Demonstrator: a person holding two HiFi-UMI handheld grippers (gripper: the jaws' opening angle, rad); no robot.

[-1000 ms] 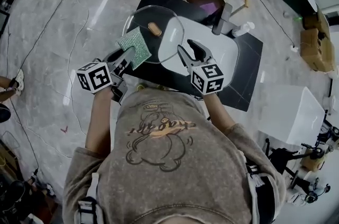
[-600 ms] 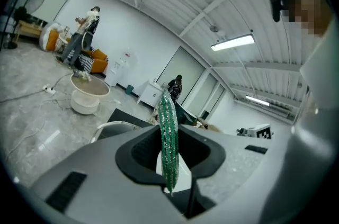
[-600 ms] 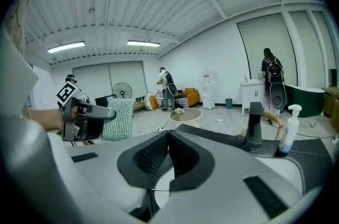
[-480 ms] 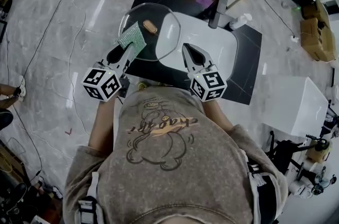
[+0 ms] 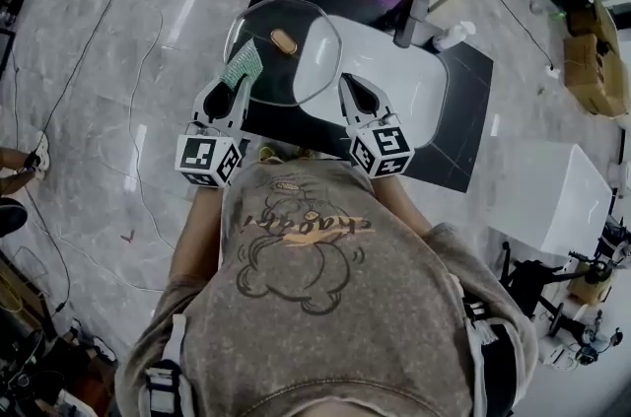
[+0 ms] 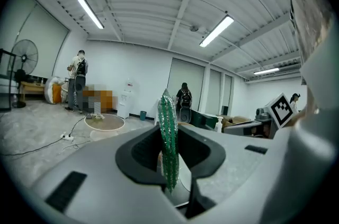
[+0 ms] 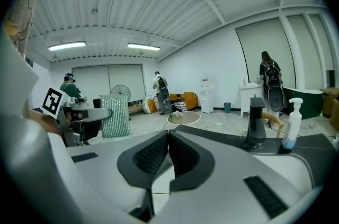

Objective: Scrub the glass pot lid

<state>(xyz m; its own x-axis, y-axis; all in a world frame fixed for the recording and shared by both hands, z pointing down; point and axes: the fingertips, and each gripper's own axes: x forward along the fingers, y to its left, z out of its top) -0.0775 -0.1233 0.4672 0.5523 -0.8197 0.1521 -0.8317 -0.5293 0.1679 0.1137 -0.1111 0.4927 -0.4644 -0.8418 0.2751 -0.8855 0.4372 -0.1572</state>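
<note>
Upper middle of the head view: black counter point(image 5: 463, 109), white sink point(image 5: 394, 80) set in it. Over the sink's left end, glass pot lid point(image 5: 296, 75), knob up. Just right of its rim, right gripper point(image 5: 349, 90), jaws pressed together, nothing seen between. At the lid's lower left edge, left gripper point(image 5: 233, 88), pinching a green scrub pad point(image 5: 243, 66) edge-on.
</note>
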